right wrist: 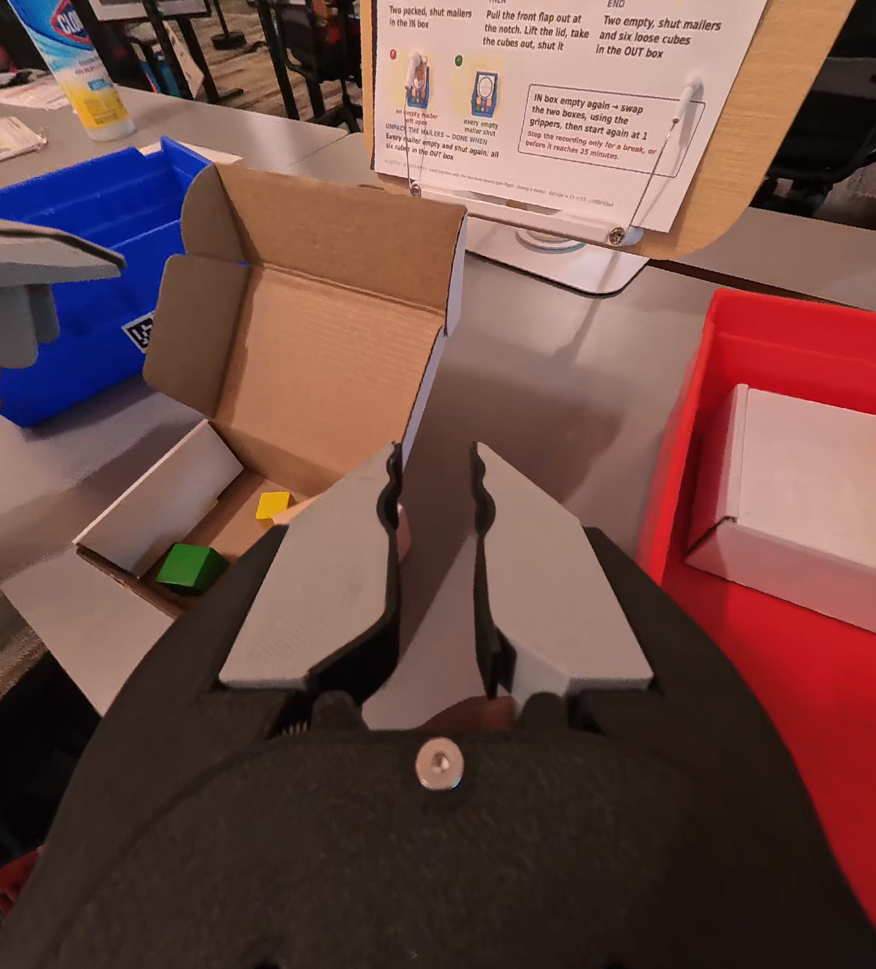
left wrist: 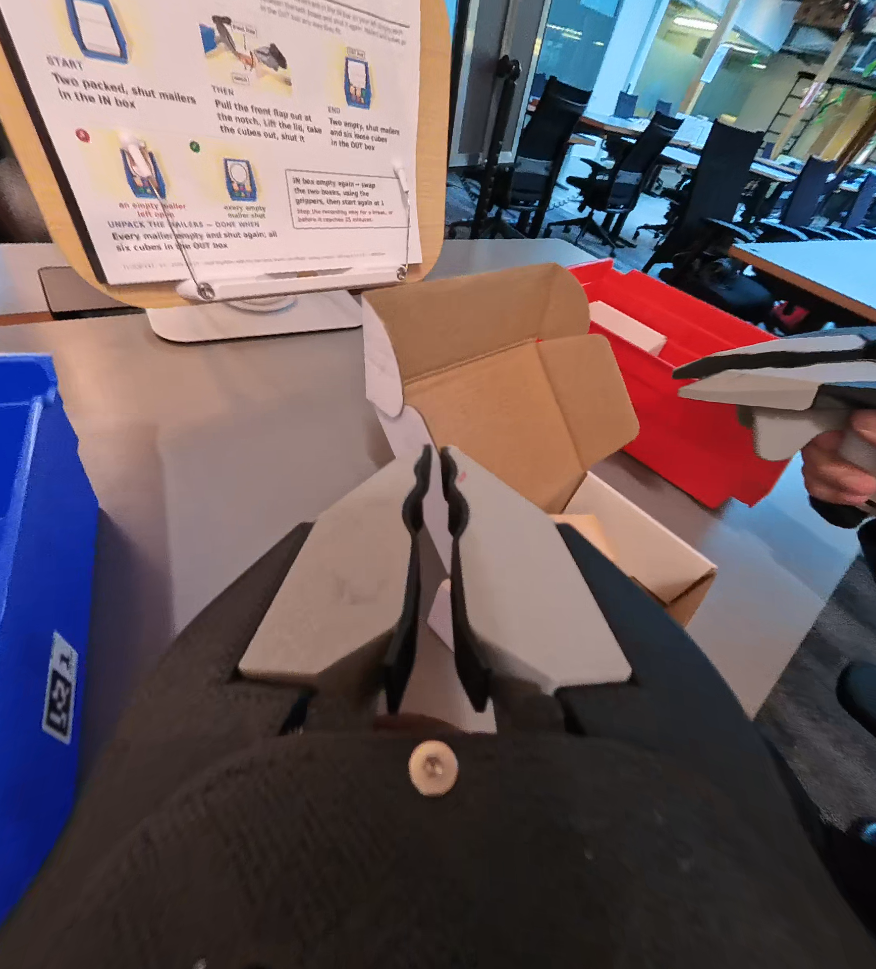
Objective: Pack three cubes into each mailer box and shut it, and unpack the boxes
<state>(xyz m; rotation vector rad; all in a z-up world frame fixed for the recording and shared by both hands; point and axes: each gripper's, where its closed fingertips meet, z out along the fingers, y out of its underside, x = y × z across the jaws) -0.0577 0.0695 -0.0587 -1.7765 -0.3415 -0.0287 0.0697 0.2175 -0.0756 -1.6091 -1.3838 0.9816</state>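
currently an open mailer box [right wrist: 289, 367] sits on the grey table [right wrist: 556, 377] between a blue bin [right wrist: 95, 220] and a red bin [right wrist: 792, 708], its lid up, with a green cube [right wrist: 189, 569] and a yellow cube [right wrist: 272, 506] inside. a second mailer [right wrist: 818, 498] lies shut in the red bin. the left gripper [left wrist: 436, 456] has its fingers nearly together, gripping nothing visible; the right gripper [right wrist: 436, 453] has its fingers apart and empty. unpacking looks barely begun.
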